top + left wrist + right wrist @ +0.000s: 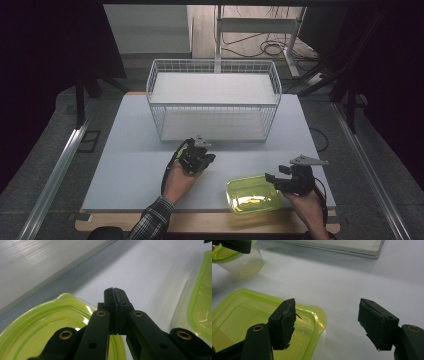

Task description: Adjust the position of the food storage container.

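High view: nearest the person, a translucent lime-green rectangular plastic container (252, 194) sits on the pale grey table (130, 165). Just right of it is the right hand-held gripper (280, 181), its jaws apart, one hovering over the container's corner. Farther left, the left hand-held gripper (197, 159) has its jaws pressed together. A second clear container with a green lid (37, 325) sits right under them; whether they pinch its rim is unclear. Beyond stands a white wire basket (212, 105).

a translucent lime-green container (253, 194), a white wire basket (214, 100), a pale grey table (130, 165), a plaid sleeve (152, 220).
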